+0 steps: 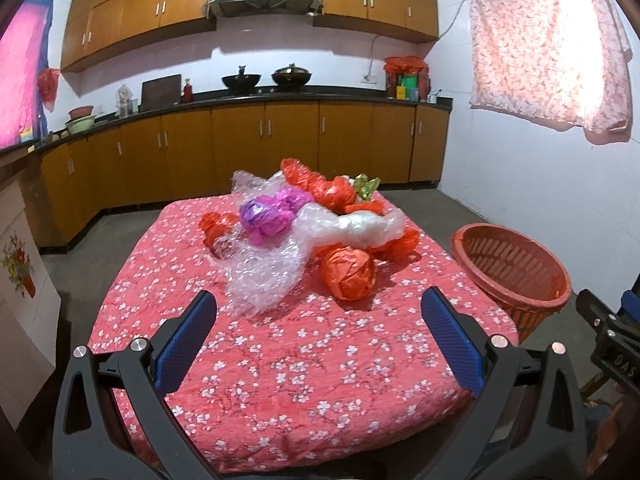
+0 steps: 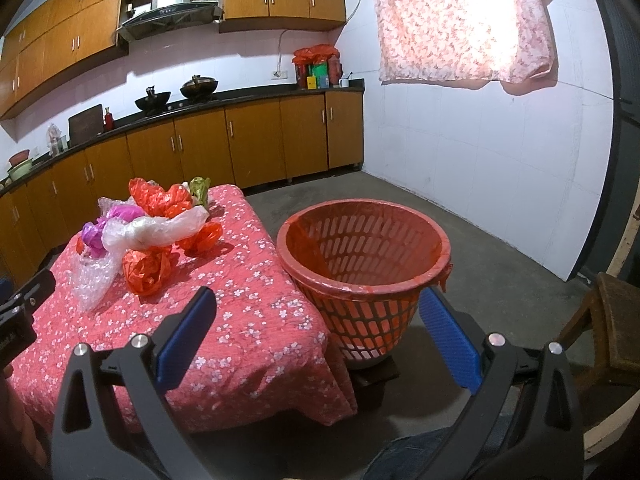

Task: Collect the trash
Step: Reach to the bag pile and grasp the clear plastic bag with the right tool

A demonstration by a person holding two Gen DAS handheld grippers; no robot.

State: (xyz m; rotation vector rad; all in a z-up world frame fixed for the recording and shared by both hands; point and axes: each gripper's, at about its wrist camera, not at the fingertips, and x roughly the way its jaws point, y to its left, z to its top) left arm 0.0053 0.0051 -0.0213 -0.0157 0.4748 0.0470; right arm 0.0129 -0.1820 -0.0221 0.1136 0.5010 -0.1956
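Note:
A pile of trash lies on the table's far half: an orange crumpled bag (image 1: 347, 273) nearest, bubble wrap (image 1: 262, 276), a purple bag (image 1: 266, 216), a clear plastic bag (image 1: 356, 226) and red bags (image 1: 320, 188) behind. The pile also shows in the right wrist view (image 2: 146, 266). An orange slatted basket (image 2: 362, 268) stands on the floor right of the table, also in the left wrist view (image 1: 512, 272). My left gripper (image 1: 318, 312) is open and empty above the table's near half. My right gripper (image 2: 316, 312) is open and empty, near the basket's front.
The table (image 1: 280, 380) has a red flowered cloth. Kitchen cabinets and a counter (image 1: 280, 100) run along the back and left. A wooden chair (image 2: 612, 320) stands at the right. A white wall with a curtain (image 2: 460, 20) is on the right.

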